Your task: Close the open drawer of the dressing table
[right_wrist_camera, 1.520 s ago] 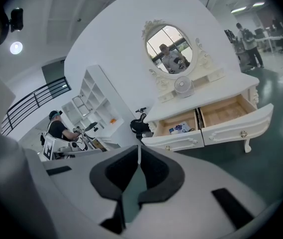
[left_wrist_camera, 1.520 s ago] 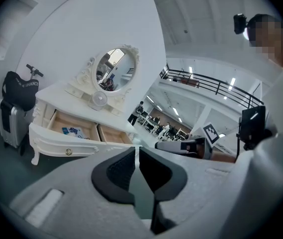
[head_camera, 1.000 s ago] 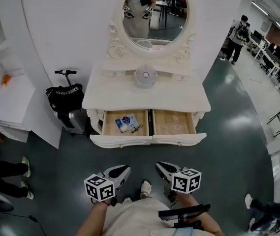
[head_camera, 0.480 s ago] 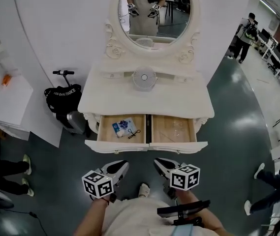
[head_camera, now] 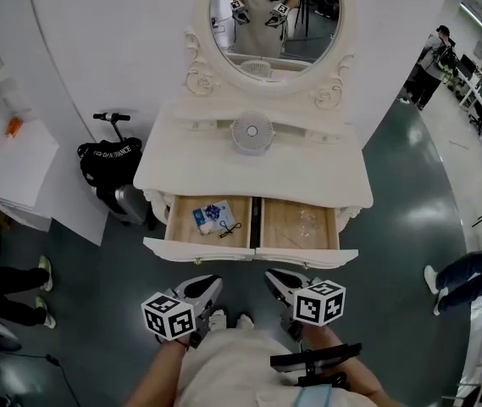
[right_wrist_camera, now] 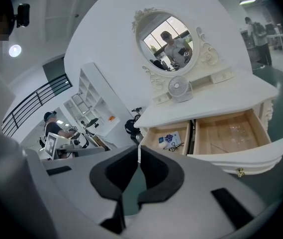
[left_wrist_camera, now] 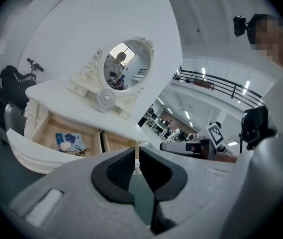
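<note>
Left gripper [head_camera: 209, 287] and right gripper [head_camera: 278, 281]: both clenched, nothing between the jaws. They are held low in front of the person, near the white dressing table [head_camera: 257, 176] but not touching it.

The open wood-lined drawer [head_camera: 224, 250] stands pulled well out under the top, with 2 compartments side by side.

Judgement: approach stage, no contact yet. Set 1 closed tip flat on each half of the curved white front and push level and evenly, so it does not rack.

Left compartment: blue packet [head_camera: 211, 216] and small black clip [head_camera: 231, 225], lying low and unlikely to jam.

Around: small round white fan [head_camera: 251, 132] on top, black bag [head_camera: 109, 164] on a scooter at left, bystanders at the edges. None sits in the push path.
</note>
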The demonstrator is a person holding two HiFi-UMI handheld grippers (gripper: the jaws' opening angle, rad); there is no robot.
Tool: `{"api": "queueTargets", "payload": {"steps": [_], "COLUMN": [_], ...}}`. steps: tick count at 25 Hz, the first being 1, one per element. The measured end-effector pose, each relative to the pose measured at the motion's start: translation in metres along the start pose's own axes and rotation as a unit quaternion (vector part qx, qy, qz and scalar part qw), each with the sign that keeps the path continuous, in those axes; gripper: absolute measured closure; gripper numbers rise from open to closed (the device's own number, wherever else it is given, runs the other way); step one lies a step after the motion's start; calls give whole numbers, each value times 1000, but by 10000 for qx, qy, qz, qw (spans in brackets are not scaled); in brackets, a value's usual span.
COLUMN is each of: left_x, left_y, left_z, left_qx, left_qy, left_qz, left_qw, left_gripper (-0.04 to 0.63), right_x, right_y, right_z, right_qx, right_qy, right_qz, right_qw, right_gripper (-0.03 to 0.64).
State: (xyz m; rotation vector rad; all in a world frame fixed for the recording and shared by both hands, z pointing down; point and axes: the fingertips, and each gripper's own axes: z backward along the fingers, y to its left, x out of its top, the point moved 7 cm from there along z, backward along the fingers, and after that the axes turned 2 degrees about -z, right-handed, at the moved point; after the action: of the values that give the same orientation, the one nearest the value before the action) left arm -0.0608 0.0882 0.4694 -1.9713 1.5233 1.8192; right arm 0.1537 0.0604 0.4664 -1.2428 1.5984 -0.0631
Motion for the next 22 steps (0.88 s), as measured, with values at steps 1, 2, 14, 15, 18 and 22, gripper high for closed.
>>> {"api": "queueTargets", "payload": {"steps": [1, 2, 14, 15, 18, 22], "left_x": [1, 2, 8, 7, 4, -3], "left_y": [1, 2, 36, 39, 49, 64], "left_z": [-1, -2, -11, -11, -14, -17], "left_qx": [-5, -7, 293, 309, 372, 546], "left_qy": [4, 16, 131, 165, 252, 476], "left_qz": [6, 4, -84, -102, -129, -102], "left_qw": [10000, 10000, 9995, 9993, 9989, 9973], "left_gripper": [584, 584, 584, 584, 583, 518], "right_x": [1, 2, 10, 10, 10, 8], "right_y": [-1, -2, -5, -6, -7, -10], "right_z": [-1, -2, -19, -21, -30, -40], "right_qx": [-20, -37, -127, -133, -144, -97], "right_qy": [2, -1, 144, 154, 257, 473], "right_qz": [-10, -25, 48, 50, 174, 334], "right_qw": [10000, 10000, 9998, 9998, 9994, 9983], "right_gripper": [598, 598, 598, 598, 598, 598]}}
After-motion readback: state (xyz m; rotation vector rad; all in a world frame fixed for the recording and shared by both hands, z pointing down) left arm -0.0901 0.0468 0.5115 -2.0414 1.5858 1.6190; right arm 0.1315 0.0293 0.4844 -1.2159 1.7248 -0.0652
